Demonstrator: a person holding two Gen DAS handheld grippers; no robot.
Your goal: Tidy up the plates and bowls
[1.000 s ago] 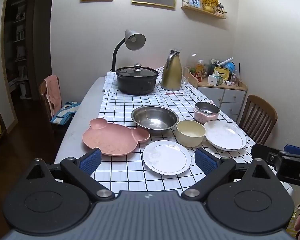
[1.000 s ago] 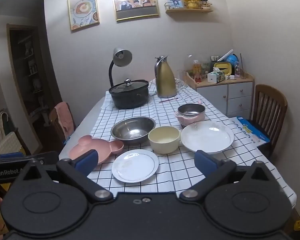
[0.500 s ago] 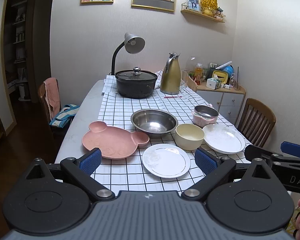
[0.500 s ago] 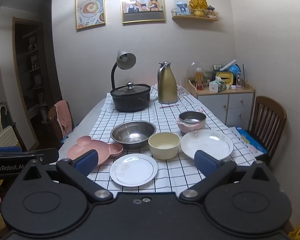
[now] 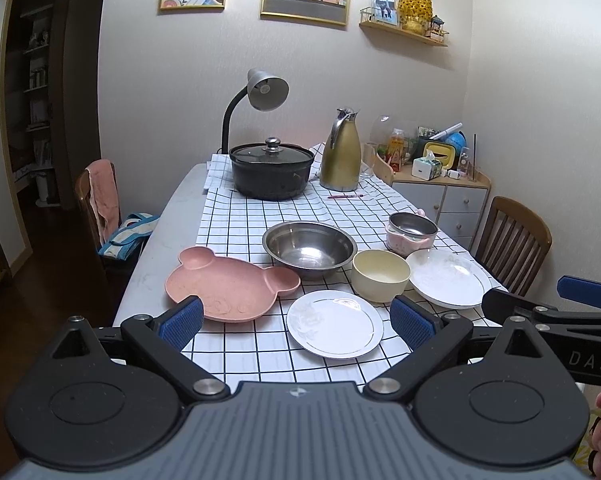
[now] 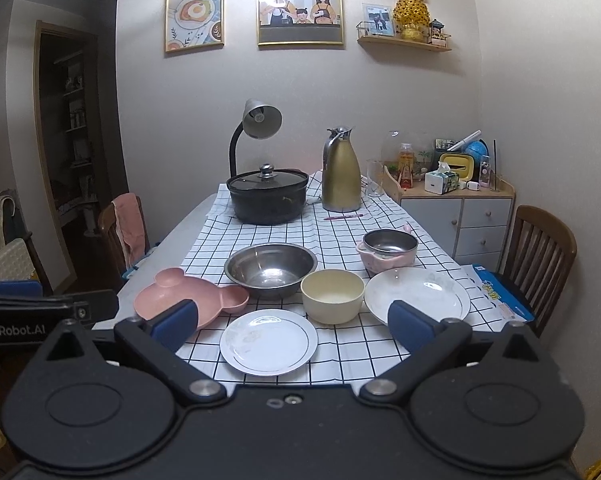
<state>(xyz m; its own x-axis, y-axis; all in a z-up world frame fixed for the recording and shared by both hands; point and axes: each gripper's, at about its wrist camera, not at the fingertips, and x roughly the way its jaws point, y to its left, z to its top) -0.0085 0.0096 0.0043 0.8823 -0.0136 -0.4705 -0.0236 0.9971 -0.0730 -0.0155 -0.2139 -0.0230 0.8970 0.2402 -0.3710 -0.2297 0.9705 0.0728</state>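
Both the left hand-held gripper and right hand-held gripper hang released; the small plate near the bench edge could slide off if nudged.

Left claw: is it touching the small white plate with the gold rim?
Apart. The right wrist view shows the left claw at the table's left side, with the pink bear plate lying between it and the small white plate.

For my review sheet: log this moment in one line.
left gripper: open, empty | right gripper: open, empty | small white plate: nearest, untouched | stacking: not started
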